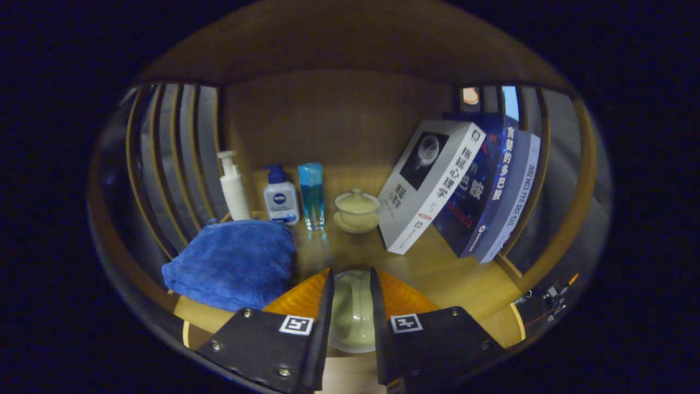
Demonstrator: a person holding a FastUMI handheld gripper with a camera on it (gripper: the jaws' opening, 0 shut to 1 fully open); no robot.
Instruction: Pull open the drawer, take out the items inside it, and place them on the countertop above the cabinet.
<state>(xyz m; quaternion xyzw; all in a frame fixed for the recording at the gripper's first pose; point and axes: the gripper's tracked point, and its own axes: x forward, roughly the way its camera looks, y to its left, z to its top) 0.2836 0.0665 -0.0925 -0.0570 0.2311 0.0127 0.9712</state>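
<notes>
My gripper [351, 271] is shut on a pale green ceramic cup [353, 312]. Its handle stands upright in the narrow gap between the two fingers, and its round body shows lower down between them. The cup hangs just over the front of the wooden countertop [448, 273]. Whether its base touches the wood is hidden by the fingers. Beyond the fingertips, a matching pale green lidded bowl on a saucer [356, 209] stands in the middle of the countertop.
A folded blue towel [235, 262] lies left of the fingers. Behind it stand a white pump bottle [234, 189], a blue-capped white bottle [280, 200] and a clear blue bottle [311, 194]. Three books [432, 186] lean at the right. Slatted side walls [180, 148] and a wooden back panel enclose the shelf.
</notes>
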